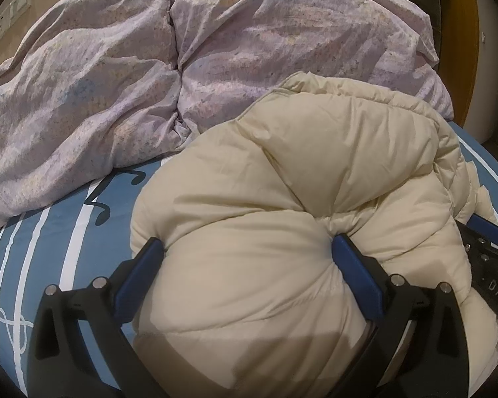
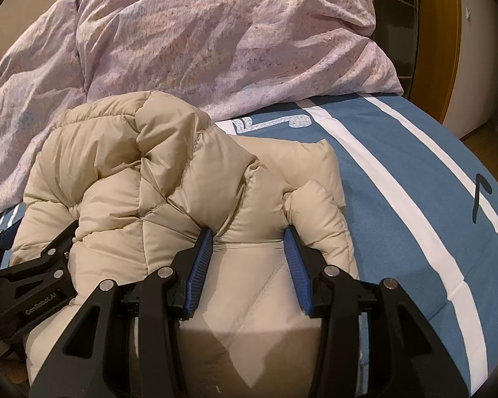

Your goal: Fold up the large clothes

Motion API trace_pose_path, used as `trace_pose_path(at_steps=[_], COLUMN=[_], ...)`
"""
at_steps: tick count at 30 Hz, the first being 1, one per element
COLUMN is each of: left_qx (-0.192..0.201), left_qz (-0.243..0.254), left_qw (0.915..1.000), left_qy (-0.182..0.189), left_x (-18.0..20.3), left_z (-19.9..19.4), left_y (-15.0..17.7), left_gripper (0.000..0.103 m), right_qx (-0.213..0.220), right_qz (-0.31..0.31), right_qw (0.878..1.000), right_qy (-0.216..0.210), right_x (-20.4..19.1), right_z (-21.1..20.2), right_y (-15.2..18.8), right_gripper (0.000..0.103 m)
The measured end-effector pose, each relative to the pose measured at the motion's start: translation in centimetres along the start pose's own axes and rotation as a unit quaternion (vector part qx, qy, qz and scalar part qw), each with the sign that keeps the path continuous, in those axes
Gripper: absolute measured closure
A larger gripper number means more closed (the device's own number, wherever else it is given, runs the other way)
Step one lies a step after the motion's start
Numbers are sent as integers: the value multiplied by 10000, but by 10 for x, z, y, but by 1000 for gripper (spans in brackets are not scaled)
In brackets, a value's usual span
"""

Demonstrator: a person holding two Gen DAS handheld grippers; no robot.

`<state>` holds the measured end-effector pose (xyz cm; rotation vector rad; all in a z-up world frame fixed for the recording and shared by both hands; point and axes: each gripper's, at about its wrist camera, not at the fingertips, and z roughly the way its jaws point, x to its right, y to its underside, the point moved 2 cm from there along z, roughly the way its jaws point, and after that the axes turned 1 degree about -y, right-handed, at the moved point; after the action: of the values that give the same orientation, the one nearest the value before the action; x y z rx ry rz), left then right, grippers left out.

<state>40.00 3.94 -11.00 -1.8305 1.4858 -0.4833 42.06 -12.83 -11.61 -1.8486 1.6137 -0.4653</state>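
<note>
Cream-coloured, shiny and thickly padded, the quilted down jacket (image 1: 282,199) lies bunched on the bed, on the blue bedsheet with white stripes and black music notes (image 2: 398,172), just in front of the crumpled lilac flowered duvet (image 1: 99,83). The jacket touches the duvet at its far edge.

The left claw (image 1: 245,248) is closed on a fat roll of the jacket at its near edge; both blue pads press into the filling. The right claw (image 2: 249,238) is beside it on the same near edge, and it also grips a fold of the jacket between its pads (image 2: 199,258), near a seam.

I judge that a fold is being prepared or carried. The risks come from the material. The fabric is slippery and the filling is springy, so a bulky roll can slide out of a claw when it is lifted. Each claw may hold only the top layer, so the lower layers could stay on the sheet and the fold could become uneven. The far edge may also catch on the duvet.
</note>
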Motion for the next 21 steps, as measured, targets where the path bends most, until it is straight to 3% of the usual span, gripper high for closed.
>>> trace_pose_path(at_steps=[6,8,9,11,13,16,21], left_qx=[-12,-128,-121,49,159,54,-528], left_qz=[-63,-171,-207,-235,-251,-529,-1127], left_qw=[9999,9998,9997,9993,9990,9967,9856], left_qy=[-135,-11,101,294,329,620,1145], left_x=[-4,-12,-16,-30,-44,-68,-91], left_z=[-9,-25,-33,-60,-79,-91,-78], left_y=[1,6,8,14,18,22,37], left_gripper=[2,2,2,2,2,2,3], right_qx=[-72,-186,-212,-194,-124,-288,-1020], right_qz=[-17,32,115,399,628,929,1382], right_qw=[9997,9990,9983,9951,9934,9882,9696], right_qy=[-219,-408,-533,-878,-947,-1181,-1744], right_x=[4,10,12,26,40,62,84], right_z=[-1,-10,-15,-34,-49,-56,-40], right_y=[-1,-2,-3,-4,-6,-4,7], right_gripper=[56,55,53,38,17,11,10])
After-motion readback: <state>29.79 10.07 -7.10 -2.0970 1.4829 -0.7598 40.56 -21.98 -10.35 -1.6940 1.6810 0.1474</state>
